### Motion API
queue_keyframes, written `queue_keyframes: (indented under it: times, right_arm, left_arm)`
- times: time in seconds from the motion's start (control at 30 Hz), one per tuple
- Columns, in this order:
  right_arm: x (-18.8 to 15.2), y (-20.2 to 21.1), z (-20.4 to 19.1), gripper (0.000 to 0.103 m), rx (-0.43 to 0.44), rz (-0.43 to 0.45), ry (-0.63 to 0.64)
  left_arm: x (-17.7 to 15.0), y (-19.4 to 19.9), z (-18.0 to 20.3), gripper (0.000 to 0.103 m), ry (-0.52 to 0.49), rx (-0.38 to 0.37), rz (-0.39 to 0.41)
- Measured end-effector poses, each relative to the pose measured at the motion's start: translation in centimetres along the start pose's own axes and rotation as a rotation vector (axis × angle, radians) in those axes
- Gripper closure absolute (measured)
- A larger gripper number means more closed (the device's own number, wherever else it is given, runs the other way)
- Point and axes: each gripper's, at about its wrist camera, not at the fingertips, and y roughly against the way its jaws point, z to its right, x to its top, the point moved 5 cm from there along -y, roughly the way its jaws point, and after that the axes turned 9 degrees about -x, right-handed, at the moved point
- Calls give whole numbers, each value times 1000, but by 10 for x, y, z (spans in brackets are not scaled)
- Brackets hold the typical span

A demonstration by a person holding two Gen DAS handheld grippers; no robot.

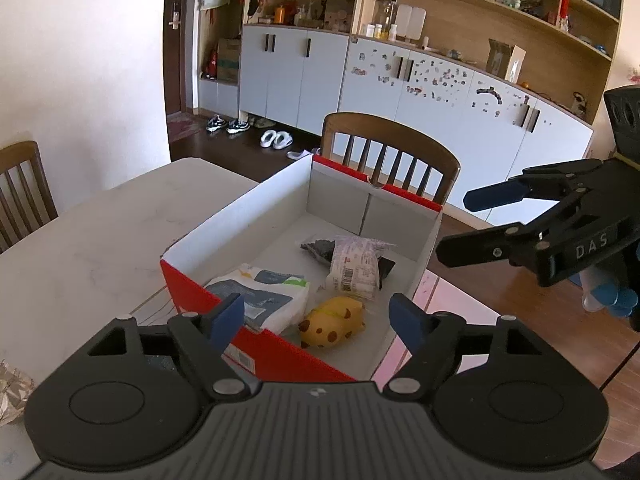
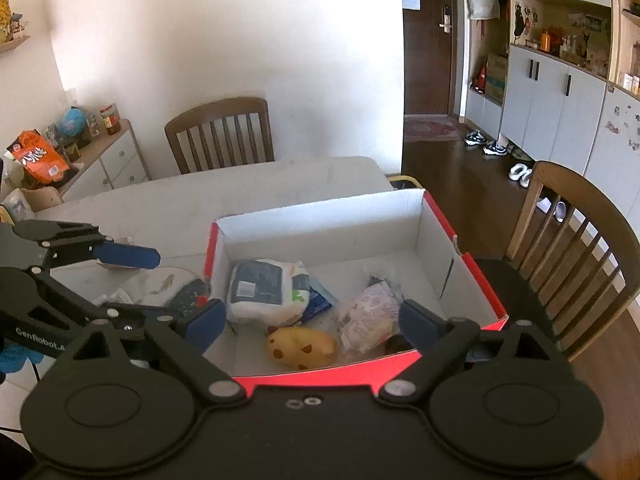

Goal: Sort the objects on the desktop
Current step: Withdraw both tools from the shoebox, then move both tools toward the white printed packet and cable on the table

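Red box (image 2: 320, 372) at table (image 1: 100, 224) edge holds 3 soft packs and squishy yellow toy (image 2: 302, 347); pinch toy mid-body. Left gripper (image 1: 316, 320) and right gripper (image 2: 312, 322) both apart, empty.

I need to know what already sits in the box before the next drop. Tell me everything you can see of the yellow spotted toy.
The yellow spotted toy is a soft-looking, rounded lump, yellow with brown spots, like a squishy animal. It lies on its side on the floor of the red box, near the front wall. The white tissue pack lies close beside it and the printed snack packet just behind it. Neither gripper touches it.
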Motion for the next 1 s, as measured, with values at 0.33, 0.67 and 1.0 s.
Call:
queue_keyframes:
  times: [0.33,0.67,1.0]
  right_arm:
    - [-6,20,-26,1,19,52,-18]
    - [-14,31,-56,0,1,91,-11]
    - [-24,30,-99,0,26,86,16]
  left_arm:
    - [-19,31,-6,18,26,1,47]
    - [-38,65,-6,0,21,33,107]
    - [-65,104,-26,0,41,92,125]
